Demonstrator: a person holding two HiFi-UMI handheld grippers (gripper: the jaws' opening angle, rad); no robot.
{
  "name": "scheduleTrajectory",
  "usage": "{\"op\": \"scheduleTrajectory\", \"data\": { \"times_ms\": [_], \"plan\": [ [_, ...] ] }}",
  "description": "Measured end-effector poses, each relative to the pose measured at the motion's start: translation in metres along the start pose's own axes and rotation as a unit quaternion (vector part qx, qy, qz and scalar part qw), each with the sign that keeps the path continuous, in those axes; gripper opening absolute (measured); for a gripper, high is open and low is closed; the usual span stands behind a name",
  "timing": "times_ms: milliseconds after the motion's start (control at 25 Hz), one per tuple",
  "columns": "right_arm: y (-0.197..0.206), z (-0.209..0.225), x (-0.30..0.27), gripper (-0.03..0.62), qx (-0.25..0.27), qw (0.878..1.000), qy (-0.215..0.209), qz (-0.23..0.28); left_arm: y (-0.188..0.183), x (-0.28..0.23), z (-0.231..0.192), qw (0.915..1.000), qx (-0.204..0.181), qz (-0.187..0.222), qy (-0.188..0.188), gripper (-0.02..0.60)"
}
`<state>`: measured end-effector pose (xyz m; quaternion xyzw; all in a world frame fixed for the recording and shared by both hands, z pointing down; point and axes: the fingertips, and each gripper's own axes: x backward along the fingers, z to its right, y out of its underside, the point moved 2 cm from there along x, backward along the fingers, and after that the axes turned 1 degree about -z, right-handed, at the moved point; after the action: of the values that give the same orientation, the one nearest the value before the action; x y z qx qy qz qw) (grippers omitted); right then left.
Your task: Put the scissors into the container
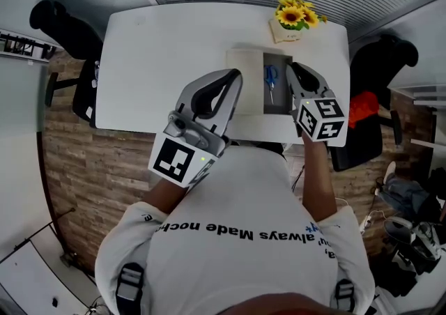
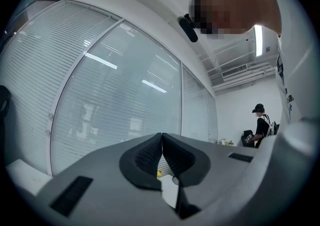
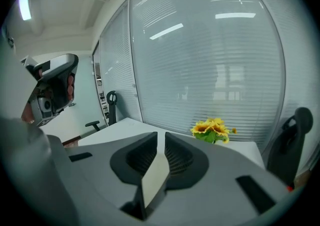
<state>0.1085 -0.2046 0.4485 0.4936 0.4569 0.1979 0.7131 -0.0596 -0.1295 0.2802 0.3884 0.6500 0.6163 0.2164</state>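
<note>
Blue-handled scissors [image 1: 270,78] lie inside the open container [image 1: 245,70], a pale box on the near side of the white table [image 1: 160,63]. My right gripper [image 1: 291,67] hovers just right of the container, above the table. In the right gripper view the right gripper [image 3: 161,138] shows a narrow gap between its jaws with nothing in it. My left gripper [image 1: 235,78] is raised over the container's left part. In the left gripper view the left gripper [image 2: 161,137] has its pads touching, empty, aimed at the blinds.
A pot of sunflowers [image 1: 296,17] [image 3: 212,130] stands at the table's far right corner. Black chairs sit at the left [image 1: 63,28] and right [image 1: 380,63], the right one beside an orange item [image 1: 362,108]. A person [image 2: 260,125] stands far off. Glass walls with blinds lie beyond.
</note>
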Motion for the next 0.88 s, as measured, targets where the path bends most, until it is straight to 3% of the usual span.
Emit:
{"op": "scheduleTrajectory", "data": {
  "times_ms": [880],
  "plan": [
    [-0.062,-0.031,0.059,0.015,0.071,0.994,-0.007,0.084,0.0,-0.008,-0.004,1.0,-0.004,-0.003,0.002,0.02]
  ]
}}
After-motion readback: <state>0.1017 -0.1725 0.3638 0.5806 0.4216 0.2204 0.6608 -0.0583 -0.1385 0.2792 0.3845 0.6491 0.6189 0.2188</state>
